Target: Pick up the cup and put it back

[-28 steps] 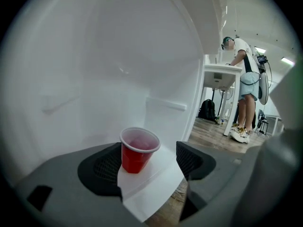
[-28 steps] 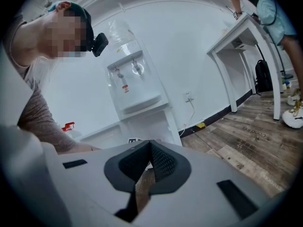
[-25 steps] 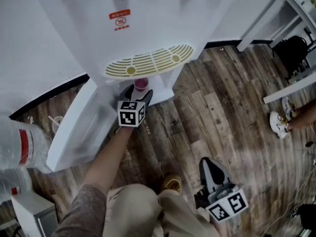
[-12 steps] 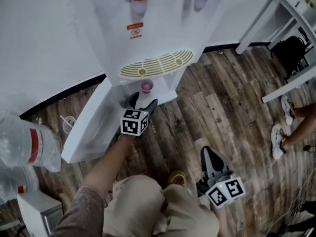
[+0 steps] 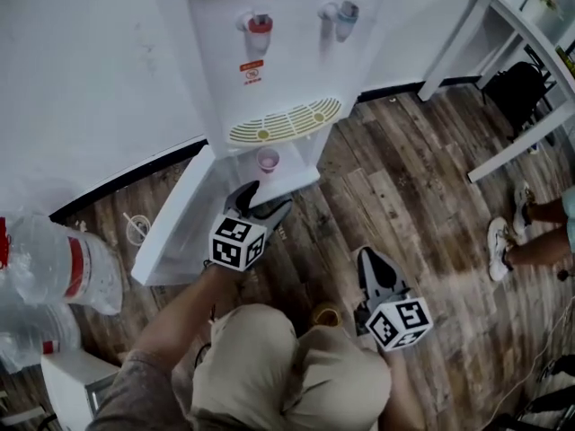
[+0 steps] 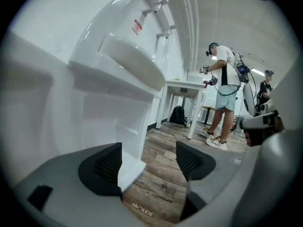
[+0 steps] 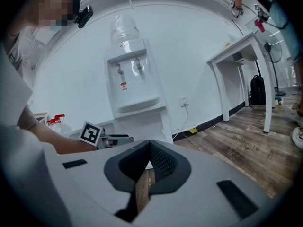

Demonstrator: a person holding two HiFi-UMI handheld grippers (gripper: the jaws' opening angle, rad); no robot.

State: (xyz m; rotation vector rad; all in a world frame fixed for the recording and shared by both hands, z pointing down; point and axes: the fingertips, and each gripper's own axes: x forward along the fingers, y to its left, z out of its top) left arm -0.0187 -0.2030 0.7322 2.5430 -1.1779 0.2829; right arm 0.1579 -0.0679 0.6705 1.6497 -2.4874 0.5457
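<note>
Head view looks steeply down; both gripper views sit low; all 3 share the dispenser (image 5: 269, 97).

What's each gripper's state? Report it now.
Left gripper: open, nothing between the jaws.
Right gripper: shut, holding nothing.

a small pink cup (image 5: 267, 159) is seen from above, standing upright with its round mouth turned up. it is set in the open lower compartment of the white water dispenser (image 5: 287, 52), just below the slotted drip tray (image 5: 286, 120) and near the swung-open door (image 5: 175, 218). its contents cannot be made out.
</note>
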